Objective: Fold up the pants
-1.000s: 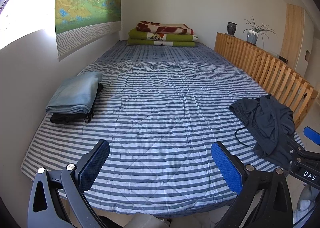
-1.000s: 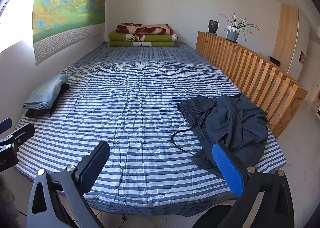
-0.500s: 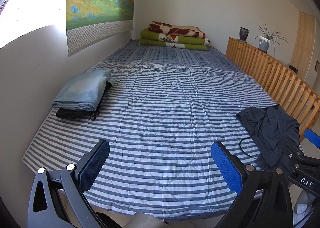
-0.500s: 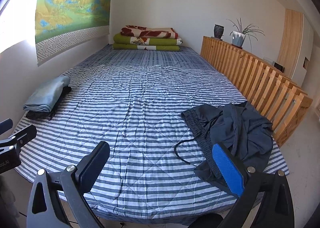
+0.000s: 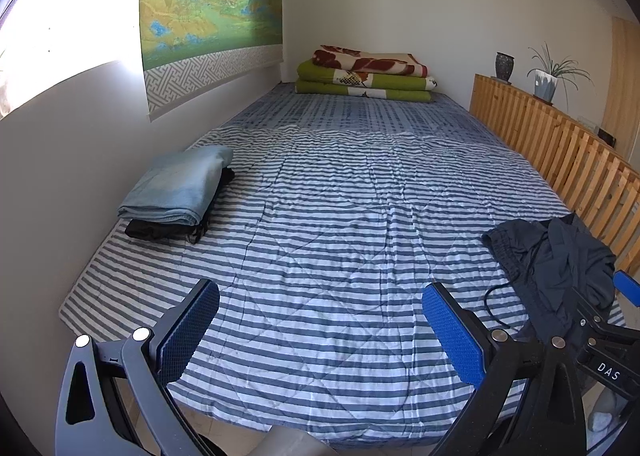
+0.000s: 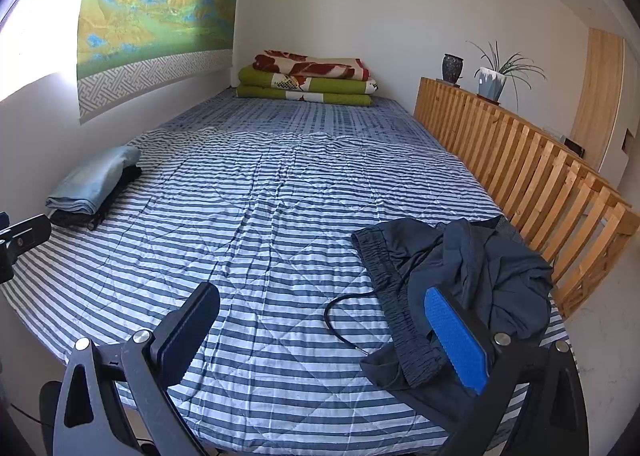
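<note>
Step in hand: the approach, as I judge it; no fold is begun, and both tools hang above the near edge of the blue-and-white striped quilted bedspread (image 5: 344, 216) with nothing taken up.

Far left of the bed: a folded pale-blue cloth lying on a folded black garment (image 5: 176, 192), by the wall and well apart from the work.

Left gripper (image 5: 320, 330): jaws spread wide, blue ribbed pads facing each other across a broad gap, holding nothing and touching nothing; only bare striped cover shows between them.

Middle of the bed: clear striped cover, seemingly room enough to spread the garment flat.

Right gripper (image 6: 322, 332): likewise wide open and empty; its right pad shows in front of the heap, but whether it touches the cloth I cannot tell.

Task's thing: the crumpled dark grey drawstring pants (image 6: 460, 284) lie in a heap at the near right corner of the bed, just beside the slatted wooden rail (image 6: 540, 172), elastic waistband turned toward the middle, black cord trailing out over the stripes.

Next move calls for: probably a pinch on the waistband with one gripper and another hold further along, then drawing the pants out flat onto the open cover, keeping the loose cord clear.
</note>
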`<state>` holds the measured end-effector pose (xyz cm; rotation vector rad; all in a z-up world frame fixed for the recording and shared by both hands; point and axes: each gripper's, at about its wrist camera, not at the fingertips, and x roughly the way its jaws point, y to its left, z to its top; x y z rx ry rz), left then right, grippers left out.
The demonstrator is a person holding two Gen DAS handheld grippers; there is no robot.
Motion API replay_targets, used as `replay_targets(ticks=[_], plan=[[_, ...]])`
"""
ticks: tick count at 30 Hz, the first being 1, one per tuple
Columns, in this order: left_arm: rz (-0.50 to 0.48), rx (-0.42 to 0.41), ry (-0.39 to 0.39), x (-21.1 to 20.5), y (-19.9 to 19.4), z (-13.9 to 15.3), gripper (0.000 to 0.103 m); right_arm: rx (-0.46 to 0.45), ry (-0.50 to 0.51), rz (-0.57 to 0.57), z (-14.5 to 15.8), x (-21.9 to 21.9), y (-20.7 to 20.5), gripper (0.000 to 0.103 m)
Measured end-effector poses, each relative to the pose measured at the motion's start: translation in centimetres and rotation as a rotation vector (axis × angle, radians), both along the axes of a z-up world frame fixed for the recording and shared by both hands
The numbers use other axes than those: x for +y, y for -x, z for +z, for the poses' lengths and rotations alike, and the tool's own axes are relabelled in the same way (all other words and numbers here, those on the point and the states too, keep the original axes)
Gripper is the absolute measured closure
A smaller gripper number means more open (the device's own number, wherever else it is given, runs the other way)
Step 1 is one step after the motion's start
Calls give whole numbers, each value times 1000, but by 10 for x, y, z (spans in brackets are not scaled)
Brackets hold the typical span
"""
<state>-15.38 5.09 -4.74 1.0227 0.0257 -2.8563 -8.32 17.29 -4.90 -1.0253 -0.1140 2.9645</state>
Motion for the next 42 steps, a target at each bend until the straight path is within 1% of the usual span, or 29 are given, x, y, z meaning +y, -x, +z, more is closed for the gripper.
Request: replay_targets(ticks=[4,8,12,15,21,27,31,36,42], plan=[[-29,-4,16,5,-6,3,0,-9,25,-4,-1,3,-6,2],[-78,1,31,4,-18,9,0,22,24,-36,6,2,-21,2],[-116,25,36,-1,-37,17,0,16,65,-67,10,2,-38,2],[-138,38,34,-9,-50,22,0,14,73,-82,13,-1,-49,2],[-139,50,19,-30,-70,27,0,34,48,-81,25,-13,-67,2],[-131,51,-7,-44,-79,26,0,52,15,-72,38,-27,-75,2],[-134,31,-8,-43,-80,21,0,61,-6,-82,43,-30,-77,2],[-145,10,-3,-38,-79,15,0,36,17,-96,41,-26,-76,2],[-142,12,-5,-34,-74,15,0,26,34,-102,40,-21,-75,2]])
